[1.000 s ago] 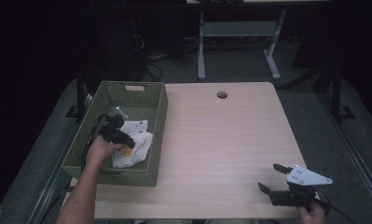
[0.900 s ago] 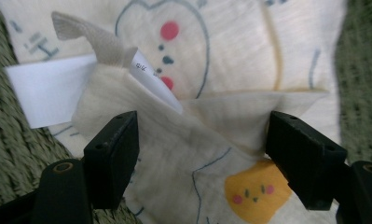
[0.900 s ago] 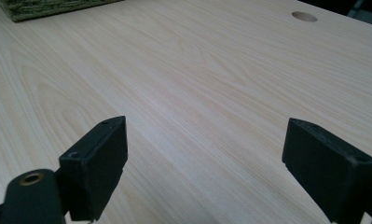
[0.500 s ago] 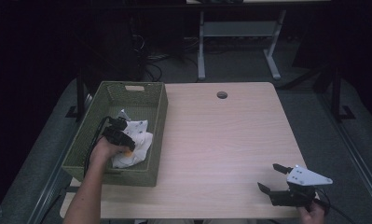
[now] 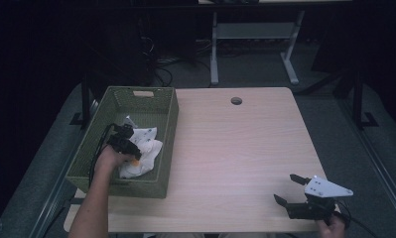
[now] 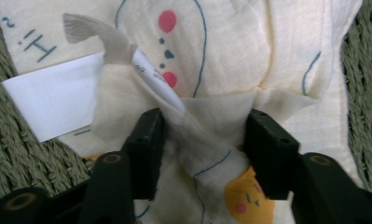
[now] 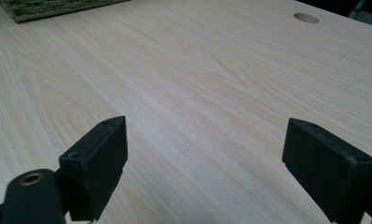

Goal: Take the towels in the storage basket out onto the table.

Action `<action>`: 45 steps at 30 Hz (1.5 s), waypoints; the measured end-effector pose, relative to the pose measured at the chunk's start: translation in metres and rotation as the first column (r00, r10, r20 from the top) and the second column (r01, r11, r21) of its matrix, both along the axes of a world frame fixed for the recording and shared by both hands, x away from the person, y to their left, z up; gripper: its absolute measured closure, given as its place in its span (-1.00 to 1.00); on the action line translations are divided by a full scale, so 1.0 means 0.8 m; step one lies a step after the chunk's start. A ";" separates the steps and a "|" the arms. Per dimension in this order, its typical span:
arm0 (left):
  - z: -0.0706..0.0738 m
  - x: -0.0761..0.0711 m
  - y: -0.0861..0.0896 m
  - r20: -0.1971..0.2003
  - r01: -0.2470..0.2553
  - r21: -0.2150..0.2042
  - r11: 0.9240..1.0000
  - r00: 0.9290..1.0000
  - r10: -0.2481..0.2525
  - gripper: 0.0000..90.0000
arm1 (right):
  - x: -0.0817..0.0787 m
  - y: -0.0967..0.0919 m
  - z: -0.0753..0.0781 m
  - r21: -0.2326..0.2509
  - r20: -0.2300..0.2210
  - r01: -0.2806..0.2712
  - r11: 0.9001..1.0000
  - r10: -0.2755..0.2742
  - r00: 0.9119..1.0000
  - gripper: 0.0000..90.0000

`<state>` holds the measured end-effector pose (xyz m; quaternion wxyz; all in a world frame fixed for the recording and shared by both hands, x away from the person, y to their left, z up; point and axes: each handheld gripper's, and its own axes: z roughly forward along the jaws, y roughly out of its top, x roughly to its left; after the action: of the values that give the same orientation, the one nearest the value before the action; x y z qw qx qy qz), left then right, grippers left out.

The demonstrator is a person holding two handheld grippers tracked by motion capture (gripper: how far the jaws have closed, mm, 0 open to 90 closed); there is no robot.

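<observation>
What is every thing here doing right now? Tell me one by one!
Cream printed cloth: crumpled in the basket, a fold bunched between the left jaws.
White paper tag: attached to the cloth, lying flat.
Green woven basket: upright on the table's left side.
Left gripper: jaws just closing, pinching the cloth.
Right gripper: open, nothing between the jaws, above the light wooden table.

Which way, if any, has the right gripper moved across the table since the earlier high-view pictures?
No. The right gripper sits at the same spot near the table's front right corner, jaws open, as far from the round hole as before.
</observation>
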<state>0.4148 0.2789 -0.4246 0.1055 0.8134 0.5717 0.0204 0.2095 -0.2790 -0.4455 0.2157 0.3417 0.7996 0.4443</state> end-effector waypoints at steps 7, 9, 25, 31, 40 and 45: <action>0.000 -0.002 0.008 -0.005 -0.015 -0.043 0.999 1.000 0.015 0.54 | 0.001 0.000 0.000 -0.001 0.001 0.000 1.000 0.000 1.000 -0.70; 0.000 -0.003 0.008 -0.007 -0.014 -0.044 0.999 1.000 0.014 0.61 | 0.000 0.001 0.000 0.000 -0.001 0.001 1.000 -0.001 1.000 -0.70; 0.000 -0.009 0.002 0.011 0.022 -0.016 1.000 1.000 -0.022 0.71 | 0.002 0.004 -0.001 -0.008 -0.003 -0.003 1.000 0.003 1.000 -0.70; 0.004 -0.009 -0.002 0.007 0.049 -0.008 0.999 0.999 -0.049 0.74 | 0.002 0.004 -0.002 -0.009 -0.002 -0.002 1.000 0.002 1.000 -0.70; 0.029 -0.017 0.015 0.096 0.017 -0.151 0.988 0.995 -0.002 0.74 | 0.002 0.002 -0.003 -0.010 -0.009 0.008 1.000 -0.008 1.000 -0.70; 0.048 -0.027 0.020 0.146 0.031 -0.224 0.974 0.989 0.002 0.74 | 0.002 0.002 -0.003 -0.009 -0.008 0.011 1.000 -0.011 1.000 -0.70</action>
<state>0.3936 0.2945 -0.3860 0.2385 0.7968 0.5551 0.0136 0.2112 -0.2774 -0.4475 0.2166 0.3466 0.8006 0.4381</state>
